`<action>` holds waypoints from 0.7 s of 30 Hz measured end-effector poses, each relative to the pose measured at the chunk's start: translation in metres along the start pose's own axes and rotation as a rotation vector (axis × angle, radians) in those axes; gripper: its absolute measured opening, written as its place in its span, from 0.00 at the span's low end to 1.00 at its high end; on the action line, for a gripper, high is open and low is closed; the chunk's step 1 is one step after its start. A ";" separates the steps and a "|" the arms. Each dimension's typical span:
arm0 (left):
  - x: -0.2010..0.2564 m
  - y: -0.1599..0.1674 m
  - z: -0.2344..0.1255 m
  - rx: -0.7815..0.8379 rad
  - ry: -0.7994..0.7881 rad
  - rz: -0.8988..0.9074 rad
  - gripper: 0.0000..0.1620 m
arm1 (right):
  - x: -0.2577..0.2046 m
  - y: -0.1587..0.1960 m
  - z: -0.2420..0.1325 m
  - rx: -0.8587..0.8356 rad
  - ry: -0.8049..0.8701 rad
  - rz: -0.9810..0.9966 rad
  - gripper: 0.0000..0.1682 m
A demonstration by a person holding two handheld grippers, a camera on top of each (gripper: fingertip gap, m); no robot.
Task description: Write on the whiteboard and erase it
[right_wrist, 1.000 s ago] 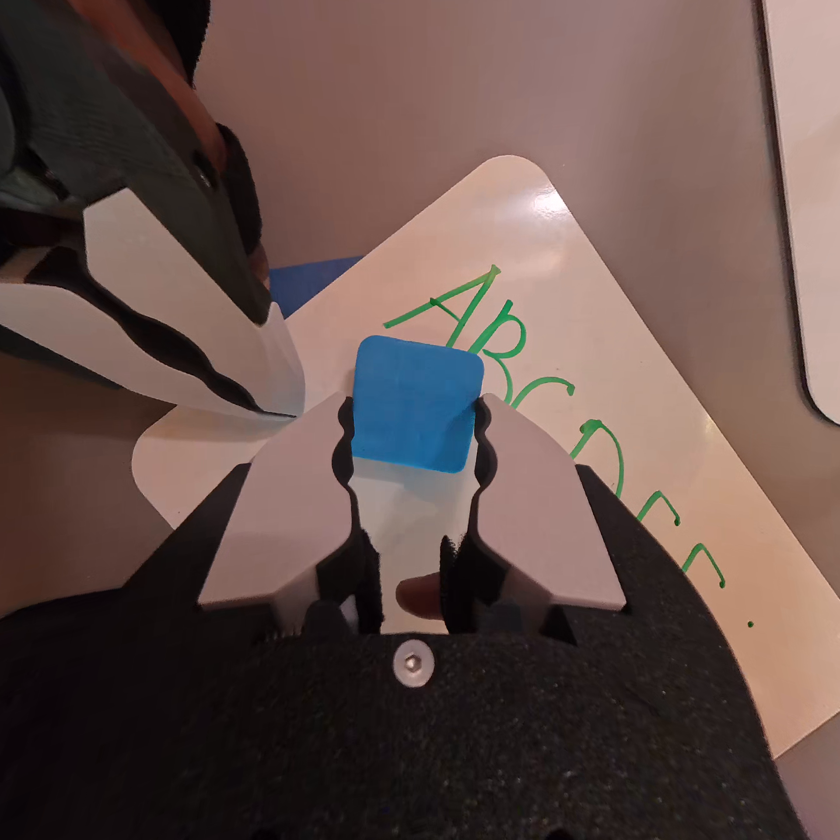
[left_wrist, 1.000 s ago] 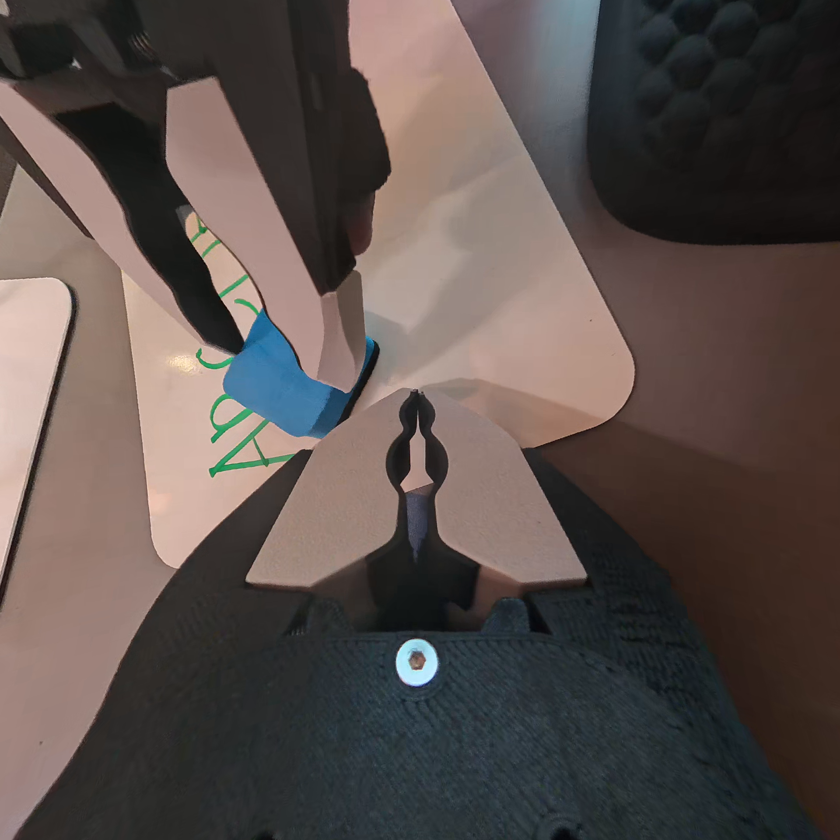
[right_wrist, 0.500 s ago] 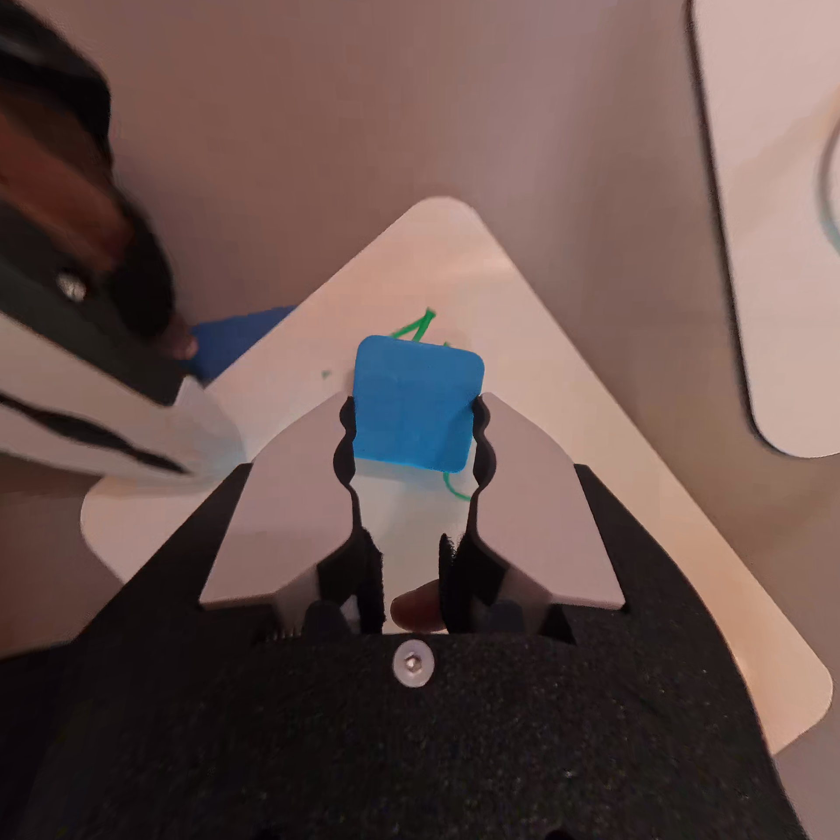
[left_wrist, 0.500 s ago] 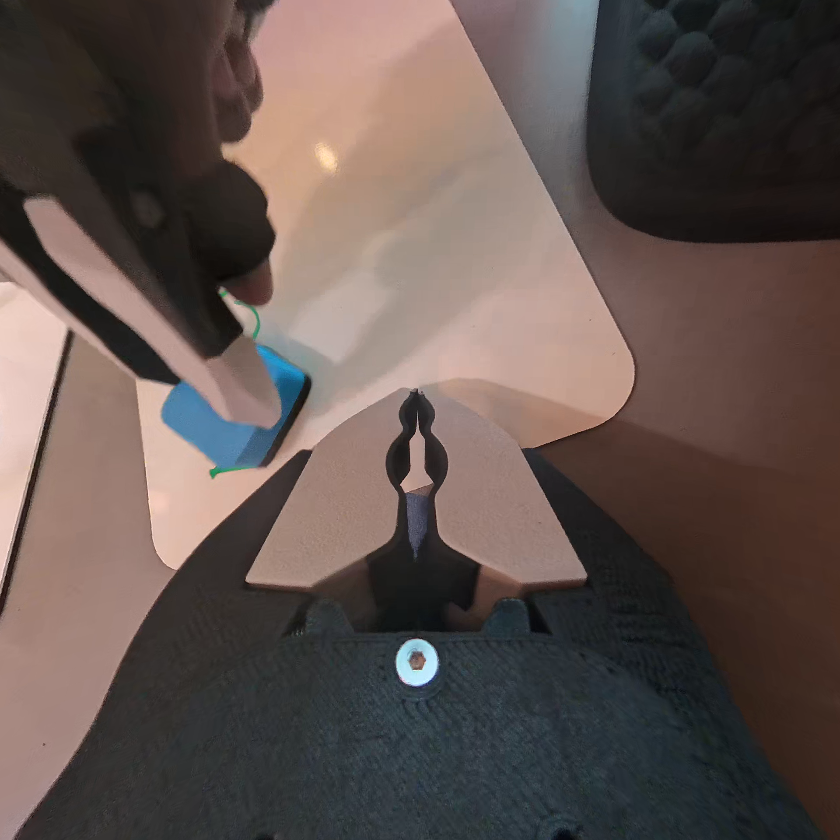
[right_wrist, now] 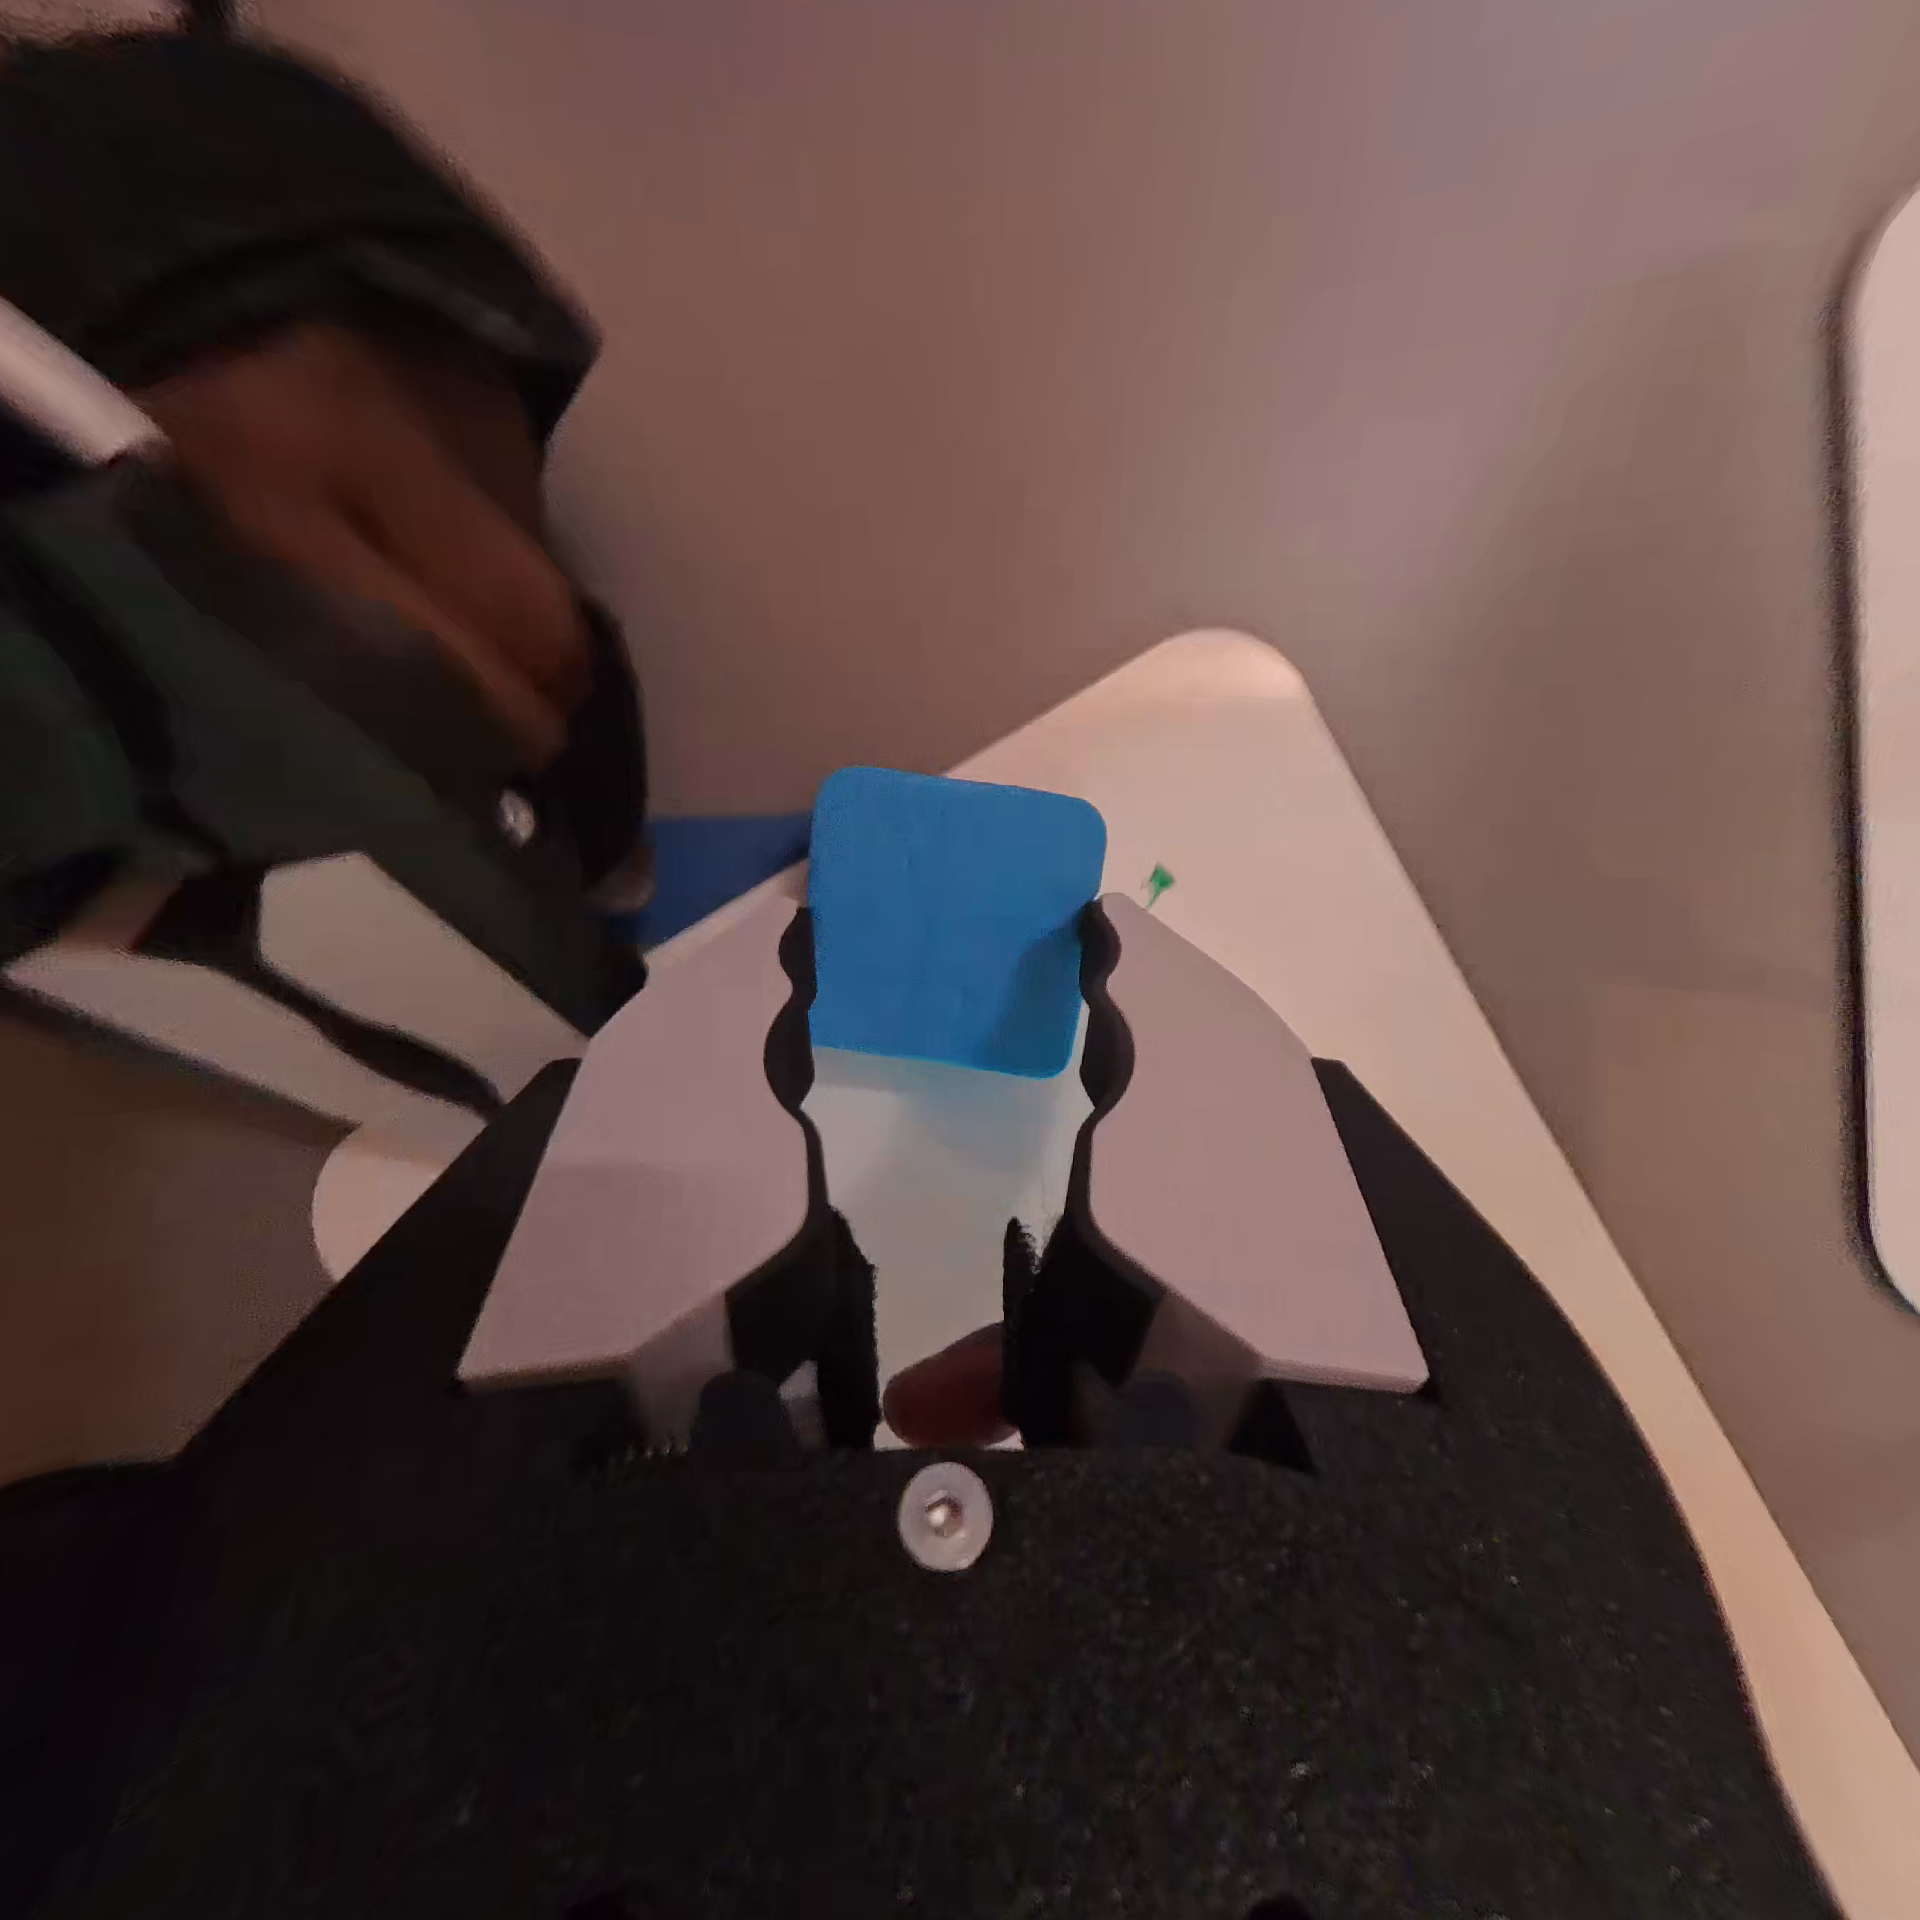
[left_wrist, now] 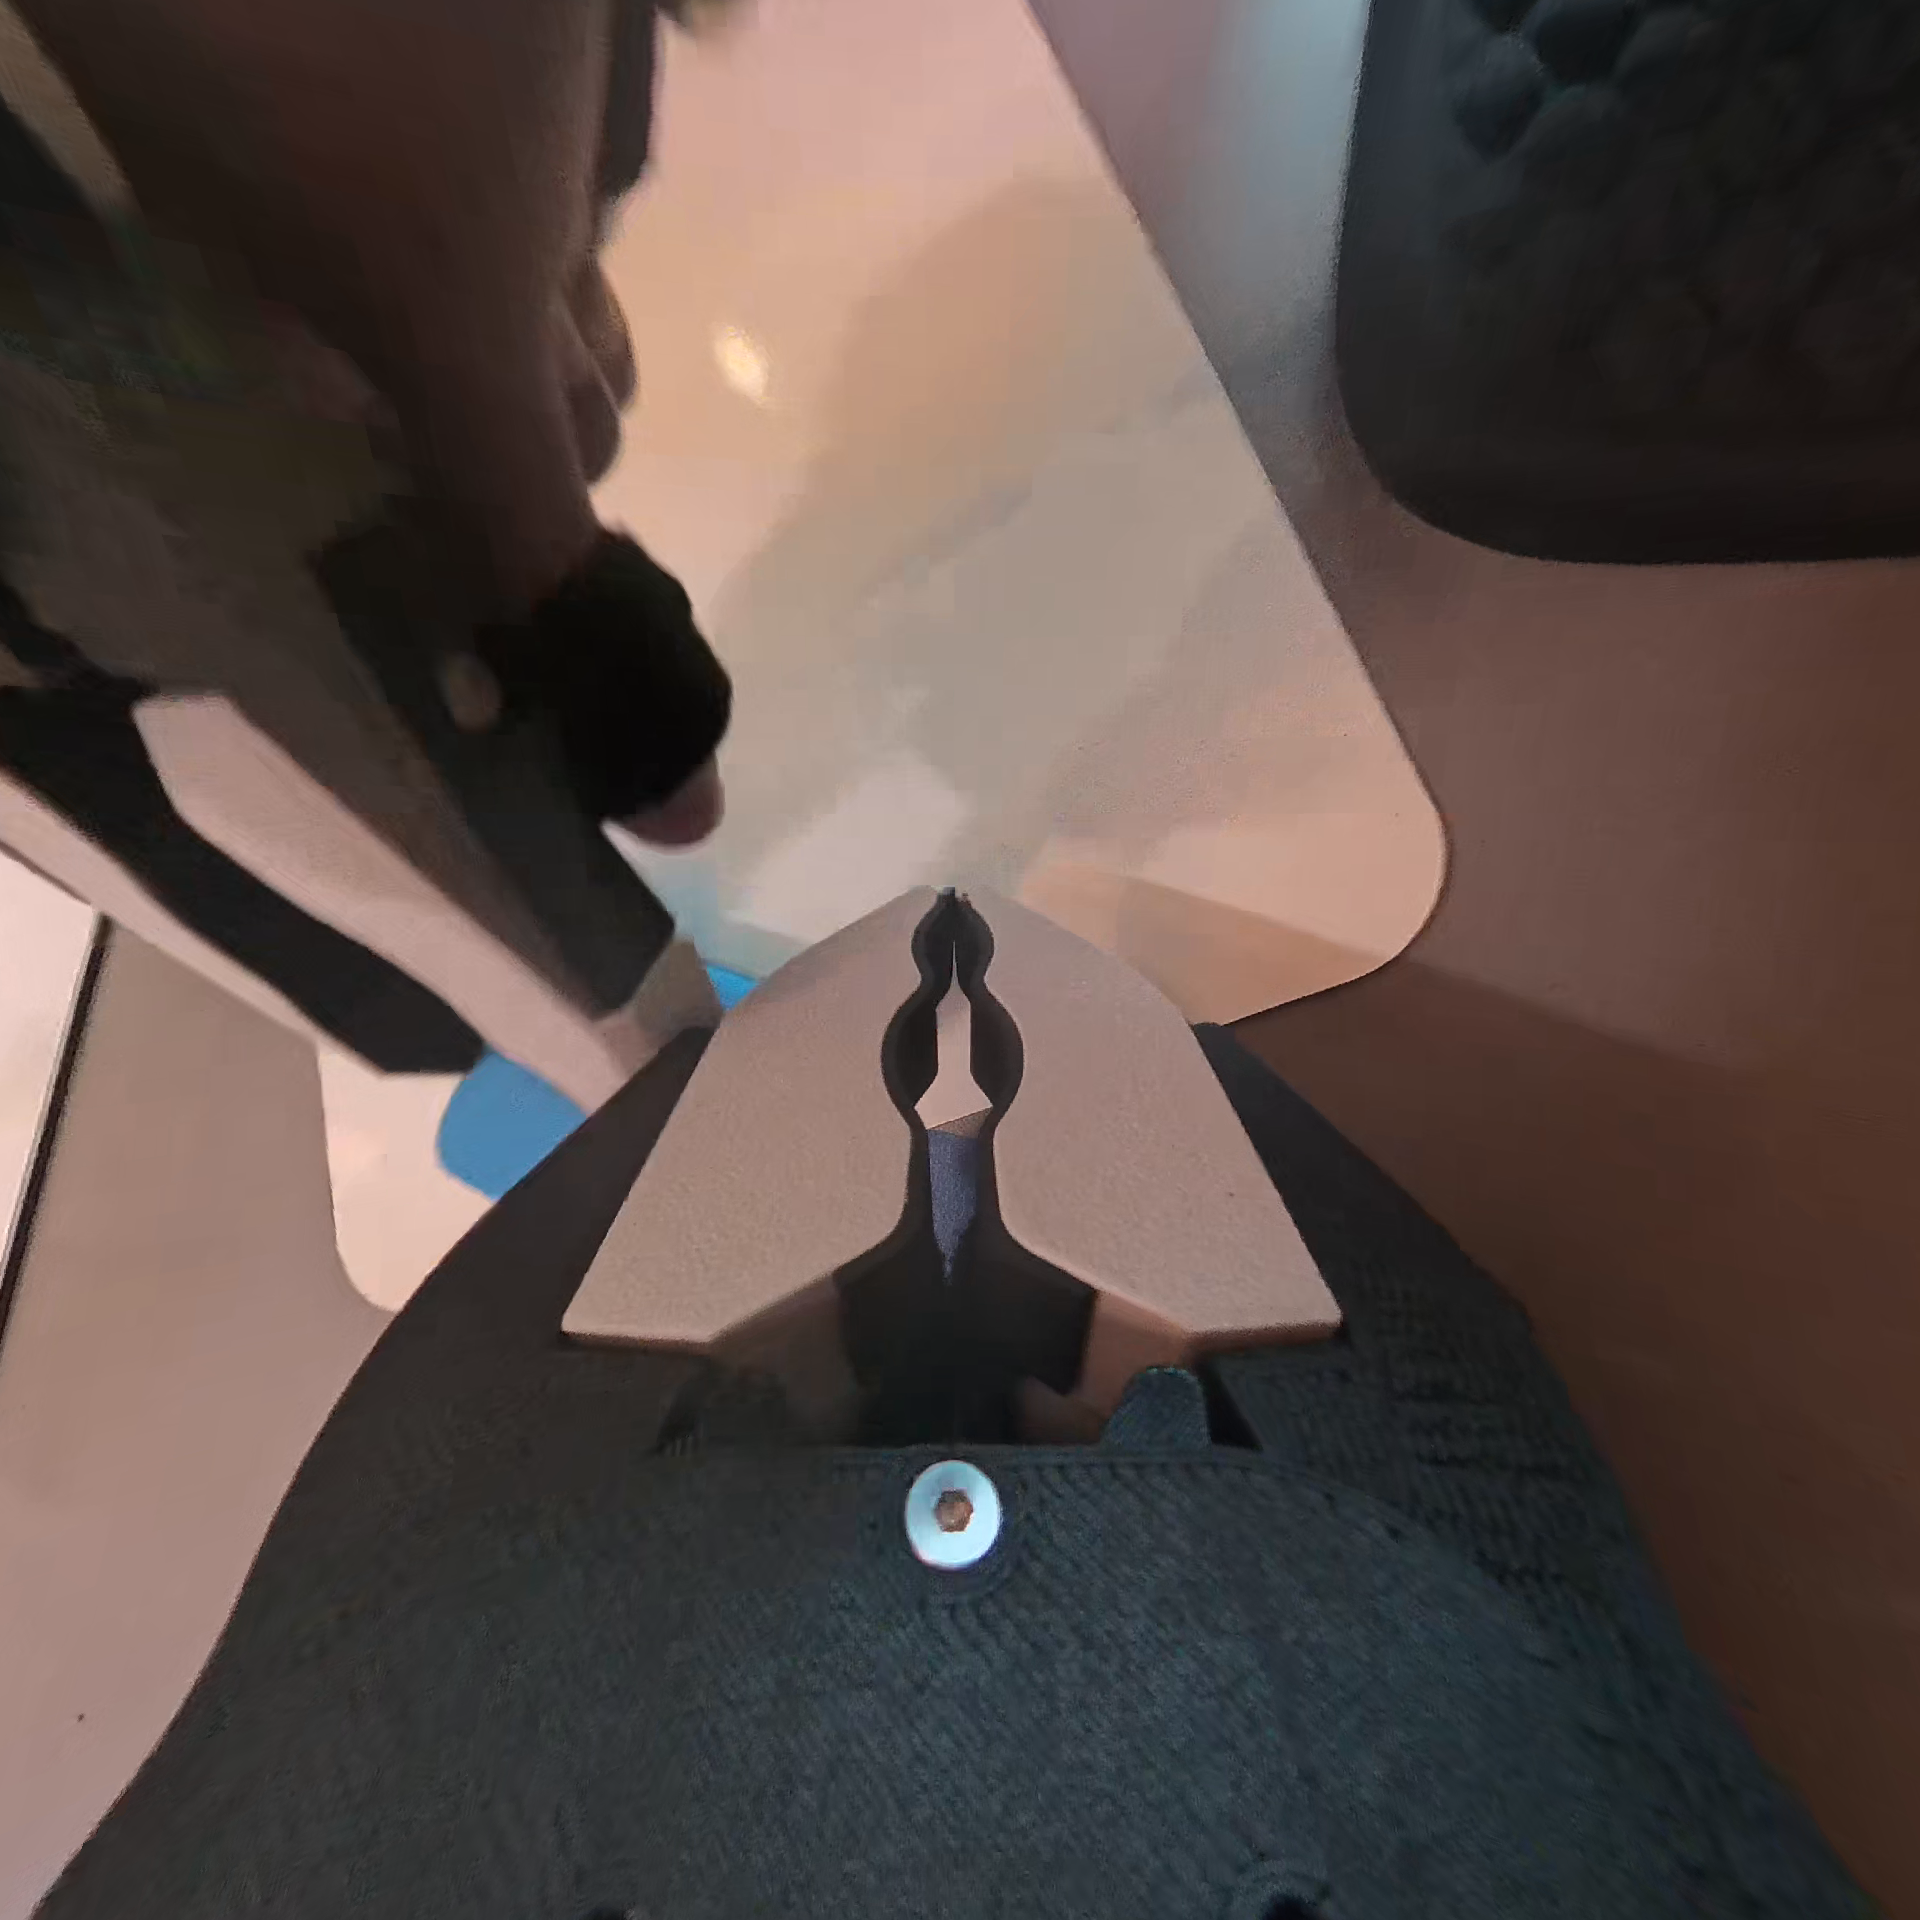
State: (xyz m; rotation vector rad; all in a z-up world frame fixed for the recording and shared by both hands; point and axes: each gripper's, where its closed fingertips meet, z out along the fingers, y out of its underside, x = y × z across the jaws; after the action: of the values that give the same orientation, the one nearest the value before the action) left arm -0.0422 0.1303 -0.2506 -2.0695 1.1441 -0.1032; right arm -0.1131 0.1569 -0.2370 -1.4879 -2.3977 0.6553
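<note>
My right gripper point(right_wrist: 943, 935) has its jaws clamped on the blue eraser point(right_wrist: 951, 914), pressed on the whiteboard point(right_wrist: 1299, 935). One small green mark point(right_wrist: 1158, 883) sits just beside it. I should slide the eraser flat over that mark. My left gripper point(left_wrist: 951, 920), jaws together and empty, rests at the board's edge.

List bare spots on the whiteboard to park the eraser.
Free: the whiteboard stretch ahead of the shut left gripper, toward its rounded corner by the dark cushion. Crowded: the near-left corner, where the right gripper holds the blue eraser beside a green mark.
</note>
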 end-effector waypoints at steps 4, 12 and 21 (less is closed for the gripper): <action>0.000 0.000 0.000 0.000 -0.005 0.002 0.00 | 0.038 0.030 -0.017 -0.101 0.072 0.064 0.30; -0.001 0.000 0.000 0.006 0.001 -0.009 0.00 | 0.026 0.019 -0.011 -0.086 0.008 0.004 0.30; -0.001 0.000 0.000 0.008 0.003 -0.012 0.00 | 0.029 0.025 -0.013 -0.059 0.024 0.041 0.30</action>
State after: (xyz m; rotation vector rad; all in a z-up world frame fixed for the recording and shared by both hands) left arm -0.0421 0.1311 -0.2505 -2.0699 1.1312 -0.1164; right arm -0.1011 0.1954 -0.2384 -1.5629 -2.3936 0.5771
